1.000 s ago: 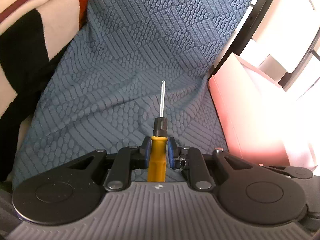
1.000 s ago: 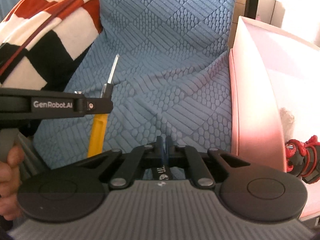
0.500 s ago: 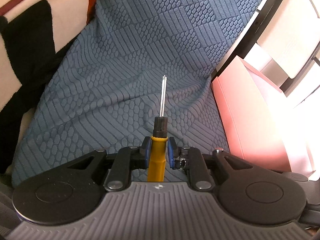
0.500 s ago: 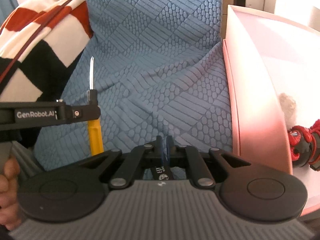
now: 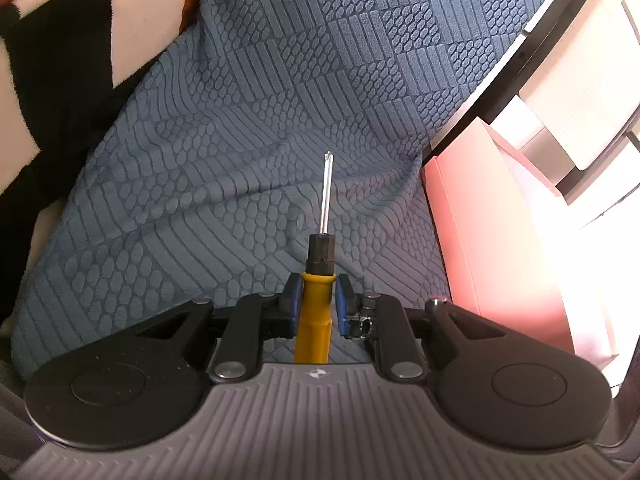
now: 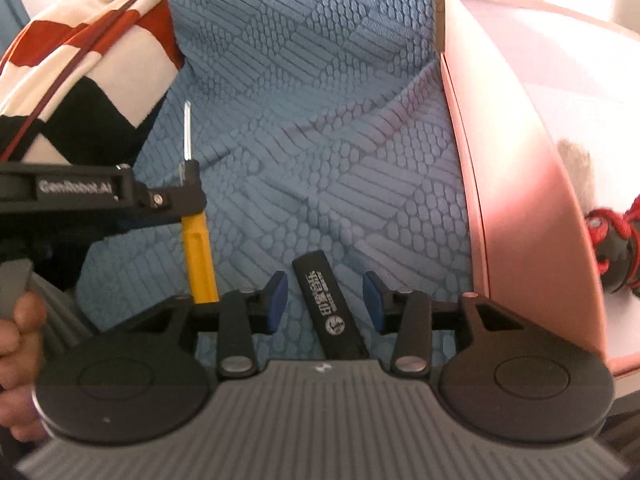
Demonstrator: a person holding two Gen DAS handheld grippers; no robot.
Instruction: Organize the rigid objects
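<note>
My left gripper (image 5: 317, 289) is shut on a yellow-handled screwdriver (image 5: 315, 312), its shaft pointing forward above the blue textured cloth (image 5: 280, 120). The screwdriver also shows in the right wrist view (image 6: 198, 256), held by the left gripper (image 6: 188, 196). My right gripper (image 6: 326, 292) is open. A flat black stick with white print (image 6: 326, 308) lies on the cloth between its blue pads (image 6: 277, 296), untouched.
A pink box (image 6: 516, 184) stands to the right, holding a red and black object (image 6: 612, 248). It also shows in the left wrist view (image 5: 480, 240). A red, white and black blanket (image 6: 80, 68) lies at the left.
My right gripper has opened and let go of the black stick, which now lies on the cloth. The left gripper with the screwdriver has shifted toward the right.
</note>
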